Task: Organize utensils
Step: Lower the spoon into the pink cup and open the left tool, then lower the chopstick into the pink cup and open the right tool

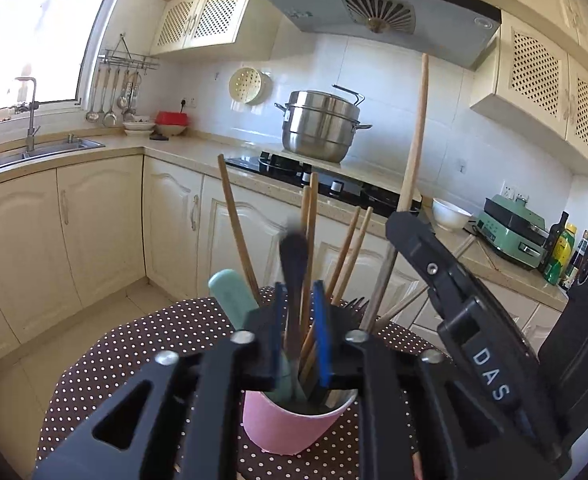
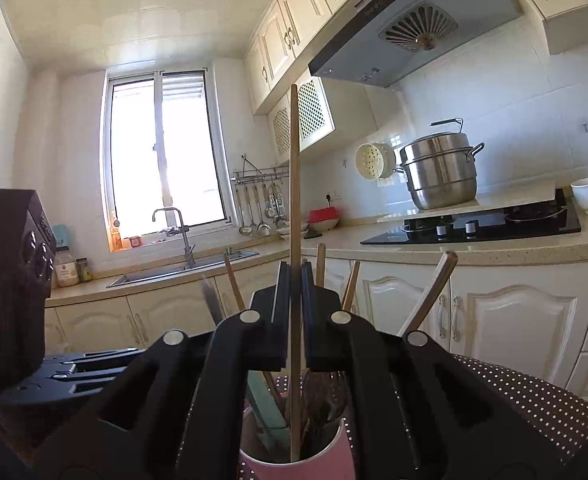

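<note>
Utensils stand bunched in a pink cup on a brown tablecloth with white dots: several wooden chopsticks, a mint-green handle, a fork and a dark, blurred handle. The cup's inner rim looks metallic. Just above the cup, the left gripper has its blue-padded fingers narrowly apart; the dark handle is between them, and whether the pads press on it cannot be told through the blur. Beside the cup on its right, the right gripper pinches a long, upright wooden stick whose lower end reaches down into the cup. From the left wrist view the right gripper's black body shows the white letters "DAS". Beyond the cup, a cream counter carries a black hob with a stacked steel steamer pot. Right of the cup along that counter sit a white bowl, a green appliance and bottles; their labels are unreadable. Left of the cup lie a sink and tap under a bright window.
</note>
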`<state>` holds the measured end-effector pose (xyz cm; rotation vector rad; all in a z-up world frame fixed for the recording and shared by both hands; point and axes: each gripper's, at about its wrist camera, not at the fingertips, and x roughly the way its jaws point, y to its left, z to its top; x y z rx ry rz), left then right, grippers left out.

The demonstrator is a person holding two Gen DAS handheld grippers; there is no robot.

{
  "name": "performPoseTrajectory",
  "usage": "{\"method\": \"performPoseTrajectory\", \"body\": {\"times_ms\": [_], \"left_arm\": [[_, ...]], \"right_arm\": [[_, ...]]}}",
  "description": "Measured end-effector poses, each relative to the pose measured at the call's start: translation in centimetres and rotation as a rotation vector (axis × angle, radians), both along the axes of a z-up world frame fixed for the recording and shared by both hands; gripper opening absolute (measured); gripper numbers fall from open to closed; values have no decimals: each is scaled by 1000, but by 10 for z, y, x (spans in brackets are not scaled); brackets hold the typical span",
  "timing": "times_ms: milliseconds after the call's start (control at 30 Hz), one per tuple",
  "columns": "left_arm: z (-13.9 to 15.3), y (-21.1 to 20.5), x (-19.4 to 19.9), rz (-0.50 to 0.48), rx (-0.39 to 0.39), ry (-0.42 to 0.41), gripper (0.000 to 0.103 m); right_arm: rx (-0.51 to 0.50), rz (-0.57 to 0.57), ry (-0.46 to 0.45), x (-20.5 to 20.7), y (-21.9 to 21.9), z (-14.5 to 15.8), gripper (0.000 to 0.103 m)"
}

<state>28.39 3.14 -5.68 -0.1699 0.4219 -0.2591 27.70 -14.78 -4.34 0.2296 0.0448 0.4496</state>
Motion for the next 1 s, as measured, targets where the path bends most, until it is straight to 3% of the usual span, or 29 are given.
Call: {"method": "performPoseTrajectory", "body": {"times_ms": [233,433,1000], "left_arm": [[0,12,-12,77,-26,-81,53],[1,17,-20,140,-16,-129,64],[-4,20,-27,207,48,-117,73]], "right_arm": [[-12,-2,25,-3,0,-3,6],[-24,-2,41,-7,2,-7,6],[-75,-3,100,-16,9,-21,6]]}}
